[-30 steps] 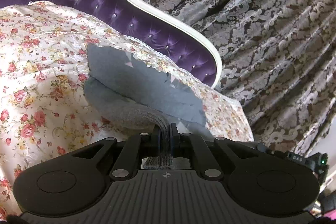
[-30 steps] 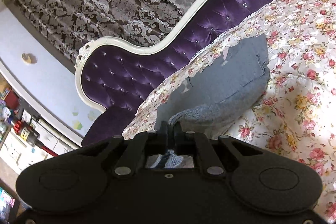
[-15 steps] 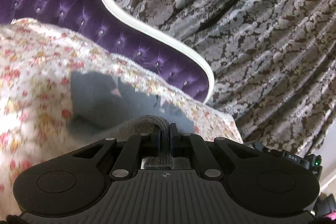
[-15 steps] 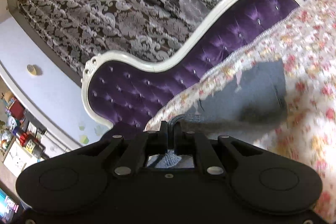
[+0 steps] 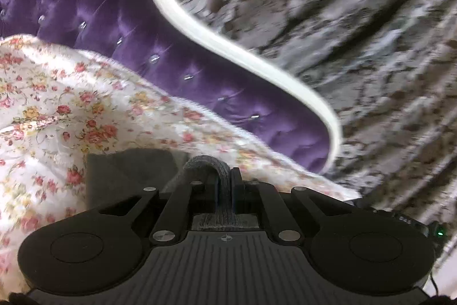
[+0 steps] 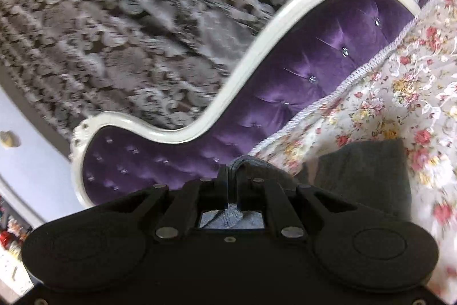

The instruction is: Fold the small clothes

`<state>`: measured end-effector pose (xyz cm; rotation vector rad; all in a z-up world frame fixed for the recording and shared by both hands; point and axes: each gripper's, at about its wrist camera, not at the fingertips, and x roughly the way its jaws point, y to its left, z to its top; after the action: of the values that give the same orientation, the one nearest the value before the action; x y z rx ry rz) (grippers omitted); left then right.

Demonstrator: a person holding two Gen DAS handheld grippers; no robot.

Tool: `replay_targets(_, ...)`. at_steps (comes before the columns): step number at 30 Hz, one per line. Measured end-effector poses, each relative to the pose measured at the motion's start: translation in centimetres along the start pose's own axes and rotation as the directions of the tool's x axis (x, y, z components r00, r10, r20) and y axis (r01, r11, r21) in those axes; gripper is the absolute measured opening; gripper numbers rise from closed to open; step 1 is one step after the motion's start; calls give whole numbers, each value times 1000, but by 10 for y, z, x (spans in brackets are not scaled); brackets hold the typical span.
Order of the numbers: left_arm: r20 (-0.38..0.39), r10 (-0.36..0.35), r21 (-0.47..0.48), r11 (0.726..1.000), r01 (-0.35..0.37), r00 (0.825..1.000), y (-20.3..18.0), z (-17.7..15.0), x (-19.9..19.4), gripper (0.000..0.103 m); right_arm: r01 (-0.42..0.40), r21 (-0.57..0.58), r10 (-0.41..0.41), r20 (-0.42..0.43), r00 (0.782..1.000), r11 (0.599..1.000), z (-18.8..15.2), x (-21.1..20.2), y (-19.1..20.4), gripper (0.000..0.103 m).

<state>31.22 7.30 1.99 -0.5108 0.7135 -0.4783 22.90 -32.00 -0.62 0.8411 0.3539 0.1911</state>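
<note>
A small grey knit garment lies on the floral bed cover. My left gripper is shut on one edge of the garment, with a fold of knit arching up between its fingers. My right gripper is shut on another edge of the same garment, which trails off to the right over the floral cover. Most of the garment is hidden behind the gripper bodies. Both views are blurred by motion.
A purple tufted headboard with a white curved frame stands behind the bed; it also shows in the right wrist view. Grey damask curtains hang behind it. A pale wall is at far left.
Both grippers have carried the held garment edges forward toward the headboard; less of the grey garment shows ahead of the fingers, and the headboard looms larger.
</note>
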Motion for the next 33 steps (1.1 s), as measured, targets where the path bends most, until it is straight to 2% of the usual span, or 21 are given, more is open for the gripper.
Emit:
replay_targets(6, -60, 102, -13, 995, -103, 993, 31, -3, 65, 7, 103, 31, -101, -59, 993, 994, 4, 64, -36, 12)
replay_targets(9, -73, 115, -10, 993, -116, 991, 41, -2, 84, 11, 148, 28, -146, -83, 986, 989, 1, 85, -51, 13)
replay_targets(10, -71, 102, -19, 994, -103, 992, 44, 1, 89, 16, 161, 16, -159, -86, 984, 987, 0, 91, -54, 15)
replay_targets(12, -70, 72, -59, 995, -76, 995, 52, 5, 94, 57, 178, -6, -178, -82, 981, 984, -1, 97, -57, 21)
replay_targets(13, -49, 67, -79, 994, -71, 997, 54, 8, 94, 63, 187, -13, -188, -71, 980, 982, 0, 100, -59, 23)
replay_targets(14, -12, 71, -86, 994, -72, 997, 54, 10, 89, 67, 196, -16, -196, -59, 979, 980, 1, 100, -60, 39)
replay_targets(15, 22, 79, -76, 994, -77, 997, 52, 12, 84, 67, 200, -21, -201, -39, 979, 979, 3, 97, -60, 62)
replay_targets(16, 52, 90, -51, 995, -87, 995, 49, 13, 78, 67, 200, -27, -201, -20, 979, 979, 4, 95, -61, 74)
replay_targets(18, 79, 108, 25, 994, -110, 991, 39, 13, 65, 70, 198, -72, -198, 13, 980, 978, 6, 84, -55, 74)
replay_targets(20, 71, 129, 97, 986, -136, 989, 29, 9, 60, 70, 219, -146, -220, 7, 975, 965, 6, 81, -48, 74)
replay_targets(23, 40, 148, 213, 965, -154, 988, 16, -8, 54, 71, 240, -289, -262, -37, 964, 927, -7, 75, -29, 74)
replay_targets(26, 4, 168, 314, 936, -161, 986, 8, -25, 62, 71, 236, -432, -297, -80, 951, 870, -29, 76, -10, 74)
replay_targets(28, -25, 191, 325, 930, -173, 981, 12, -30, 72, 71, 222, -498, -313, -106, 944, 838, -44, 84, -1, 74)
replay_targets(30, -47, 214, 296, 936, -191, 976, 21, -32, 81, 71, 208, -545, -330, -136, 934, 812, -56, 90, 2, 73)
replay_targets(33, -56, 296, 249, 929, -274, 954, 42, -31, 91, 71, 256, -572, -398, -136, 907, 779, -63, 98, -7, 73)
